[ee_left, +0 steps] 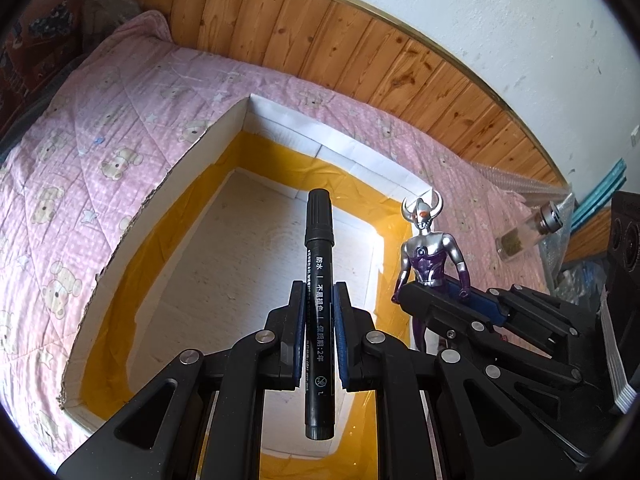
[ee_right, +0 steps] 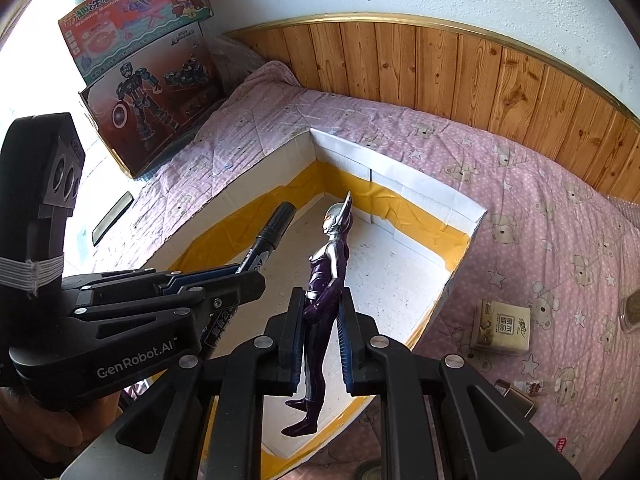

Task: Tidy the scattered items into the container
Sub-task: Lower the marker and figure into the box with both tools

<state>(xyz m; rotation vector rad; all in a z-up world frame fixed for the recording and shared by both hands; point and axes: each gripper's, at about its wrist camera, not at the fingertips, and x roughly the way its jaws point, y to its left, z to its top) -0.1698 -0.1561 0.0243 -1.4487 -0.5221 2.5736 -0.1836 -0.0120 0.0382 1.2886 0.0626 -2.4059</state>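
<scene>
My left claw (ee_left: 319, 312) is clamped on a black marker (ee_left: 319, 280), pads pressing its barrel on both sides; cap end points away from me, butt end toward the lens. It hangs over the open box (ee_left: 224, 136): white walls, yellow tape band inside, white floor. The box sits on a bed with a pink bear-print quilt (ee_left: 80, 128). To the right, my right claw (ee_left: 440, 292) grips a silver-purple horned figure (ee_left: 428, 248) at the legs, upright, above the box's right wall. A small jar (ee_left: 528, 232) lies beyond on the quilt.
</scene>
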